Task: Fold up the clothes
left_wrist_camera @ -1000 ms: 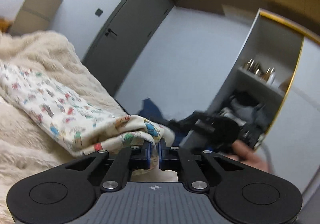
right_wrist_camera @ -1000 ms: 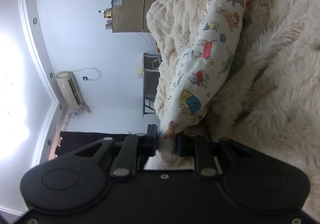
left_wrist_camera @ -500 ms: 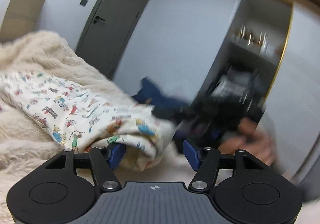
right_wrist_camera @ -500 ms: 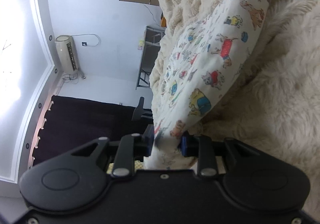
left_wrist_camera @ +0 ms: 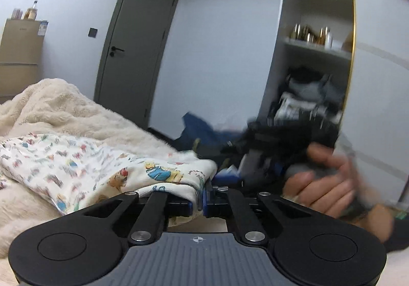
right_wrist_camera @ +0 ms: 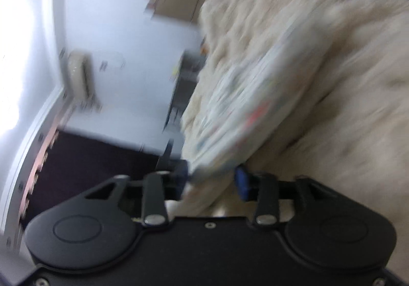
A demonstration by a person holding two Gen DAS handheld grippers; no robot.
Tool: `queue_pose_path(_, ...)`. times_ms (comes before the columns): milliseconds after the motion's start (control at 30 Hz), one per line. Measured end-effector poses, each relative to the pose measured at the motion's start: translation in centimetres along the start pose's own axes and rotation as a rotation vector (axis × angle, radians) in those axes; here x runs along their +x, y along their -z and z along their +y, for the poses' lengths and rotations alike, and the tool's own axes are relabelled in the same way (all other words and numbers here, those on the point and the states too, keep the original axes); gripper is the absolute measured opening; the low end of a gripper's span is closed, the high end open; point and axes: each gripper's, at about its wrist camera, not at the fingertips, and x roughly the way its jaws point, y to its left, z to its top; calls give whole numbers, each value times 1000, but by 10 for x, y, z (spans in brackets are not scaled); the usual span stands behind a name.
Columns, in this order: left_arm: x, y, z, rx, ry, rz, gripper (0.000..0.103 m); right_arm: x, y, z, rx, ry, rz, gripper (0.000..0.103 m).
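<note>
A white garment with a colourful cartoon print [left_wrist_camera: 102, 165] lies folded on a cream fluffy blanket [left_wrist_camera: 64, 107]. My left gripper [left_wrist_camera: 198, 202] is shut on the garment's near right corner. In the right wrist view, which is heavily blurred, the same garment [right_wrist_camera: 242, 107] stretches away over the blanket [right_wrist_camera: 332, 55]. My right gripper [right_wrist_camera: 212, 178] stands open, its blue pads apart with the garment's end between them. In the left wrist view a hand [left_wrist_camera: 319, 183] holds the right gripper [left_wrist_camera: 276, 140], seen as a dark blur.
A grey door [left_wrist_camera: 138, 50] stands shut behind the bed. An open wardrobe [left_wrist_camera: 314, 76] at the right holds piled clothes and bottles. A blue cloth [left_wrist_camera: 202, 130] lies past the bed's edge. A cardboard box [left_wrist_camera: 20, 55] stands at the far left.
My left gripper let go of the garment half a second ago and has now shut on its corner again. My right gripper's fingers have spread wider, and it is moving fast.
</note>
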Motion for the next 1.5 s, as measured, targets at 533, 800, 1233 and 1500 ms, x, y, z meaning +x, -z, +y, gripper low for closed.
queue_pose_path(533,-101,-34,7,188,-31,101,4,-17,158,127,-1736,294,160,73)
queue_pose_path(800,-120,-23,15,190,-30,136,4,54,209,89,-2110,616,150,10)
queue_pose_path(1233,-173,44,-31,508,-185,384,66,-1,253,89,-2425,586,250,30)
queue_pose_path(1500,-117,56,-66,738,-389,335,72,12,279,68,-2564,492,205,69)
